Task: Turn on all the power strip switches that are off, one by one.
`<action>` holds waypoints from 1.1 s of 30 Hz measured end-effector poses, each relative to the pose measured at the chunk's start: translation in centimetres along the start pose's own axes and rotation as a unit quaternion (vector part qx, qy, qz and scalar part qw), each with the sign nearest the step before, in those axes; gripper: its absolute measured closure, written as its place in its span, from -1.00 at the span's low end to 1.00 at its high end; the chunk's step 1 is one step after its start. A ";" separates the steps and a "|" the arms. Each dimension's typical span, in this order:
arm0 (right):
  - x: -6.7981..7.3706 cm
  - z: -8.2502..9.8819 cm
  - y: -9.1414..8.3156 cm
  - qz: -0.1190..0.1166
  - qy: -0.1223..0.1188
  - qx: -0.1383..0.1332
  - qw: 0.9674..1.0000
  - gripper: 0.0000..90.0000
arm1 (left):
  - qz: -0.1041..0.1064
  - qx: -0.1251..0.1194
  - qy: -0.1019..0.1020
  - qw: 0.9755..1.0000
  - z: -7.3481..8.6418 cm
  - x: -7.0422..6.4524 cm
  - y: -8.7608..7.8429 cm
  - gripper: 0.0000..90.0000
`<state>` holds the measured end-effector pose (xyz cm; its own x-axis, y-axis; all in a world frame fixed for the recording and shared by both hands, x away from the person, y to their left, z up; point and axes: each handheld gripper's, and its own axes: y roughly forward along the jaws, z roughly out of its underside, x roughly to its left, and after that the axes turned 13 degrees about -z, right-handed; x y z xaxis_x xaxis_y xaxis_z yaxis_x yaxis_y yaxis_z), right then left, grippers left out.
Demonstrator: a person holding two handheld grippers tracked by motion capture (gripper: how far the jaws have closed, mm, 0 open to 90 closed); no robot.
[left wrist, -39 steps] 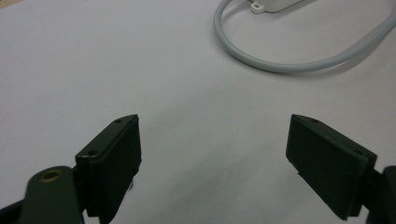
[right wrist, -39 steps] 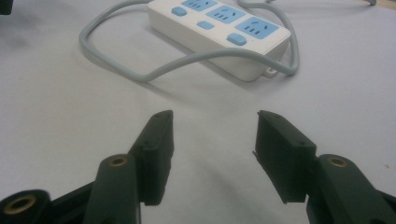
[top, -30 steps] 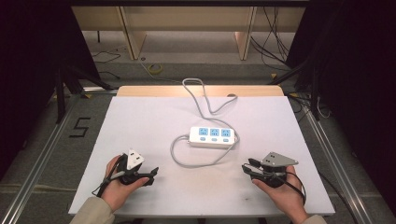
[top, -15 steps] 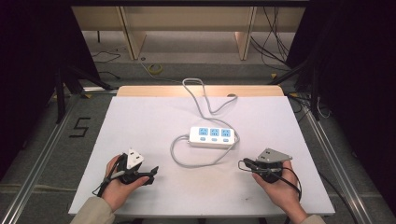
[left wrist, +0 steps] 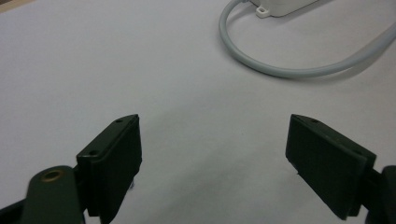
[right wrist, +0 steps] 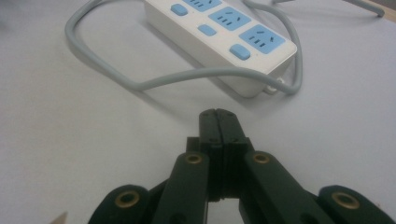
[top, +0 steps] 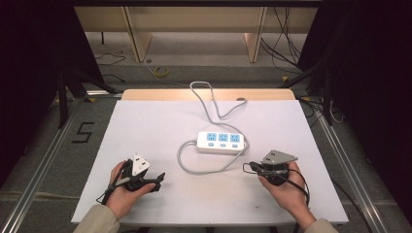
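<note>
A white power strip (top: pixel 220 142) with blue sockets lies at the middle of the white table (top: pixel 160 121), and its grey cable (top: pixel 204 169) loops around it. The strip (right wrist: pixel 219 32) fills the upper part of the right gripper view. My right gripper (top: pixel 251 168) rests on the table a short way in front of the strip's right end; its jaws (right wrist: pixel 217 122) are shut on nothing. At the front left my left gripper (top: pixel 159 178) lies on the table, open and empty (left wrist: pixel 212 154), with the cable loop (left wrist: pixel 280 65) beyond it.
The cable (top: pixel 210 99) runs off the table's far edge to the floor. Wooden furniture legs (top: pixel 138 34) and loose cables (top: pixel 286 43) stand beyond the table. A metal rail (top: pixel 43 160) runs along each side.
My right gripper has turned left and moved a little toward the power strip, and its jaws have closed. The left gripper has not moved.
</note>
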<state>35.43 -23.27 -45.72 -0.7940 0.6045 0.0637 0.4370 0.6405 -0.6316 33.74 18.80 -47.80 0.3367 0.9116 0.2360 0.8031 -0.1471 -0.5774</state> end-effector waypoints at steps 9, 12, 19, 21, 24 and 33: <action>-0.2 -0.8 0.5 0.002 0.003 0.002 1.000 1.00 | -0.001 -0.001 -0.001 1.000 0.0 0.0 0.0 -0.59; -0.3 -1.0 0.7 0.002 0.003 0.002 1.000 1.00 | 0.000 -0.001 -0.002 1.000 -0.1 0.0 0.0 -0.59; -0.3 -1.7 1.1 0.003 0.006 0.001 1.000 1.00 | 0.000 -0.001 -0.001 1.000 -0.1 0.0 0.0 -0.59; -0.4 -2.1 1.5 0.001 0.007 0.002 1.000 1.00 | -0.001 -0.002 -0.001 1.000 -0.1 0.0 0.0 -0.59; -0.5 -2.5 1.9 0.001 0.006 0.002 1.000 1.00 | 0.000 -0.002 -0.001 1.000 -0.1 0.0 0.0 -0.59; -0.4 -3.5 2.6 -0.002 0.003 0.001 1.000 1.00 | -0.001 -0.003 0.000 1.000 -0.1 0.0 0.0 -0.59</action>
<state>38.37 -20.14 -44.67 -0.7932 0.6049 0.0697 0.4336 0.6416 -0.6327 33.79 18.75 -47.72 0.3350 0.9118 0.2374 0.8066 -0.1473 -0.5724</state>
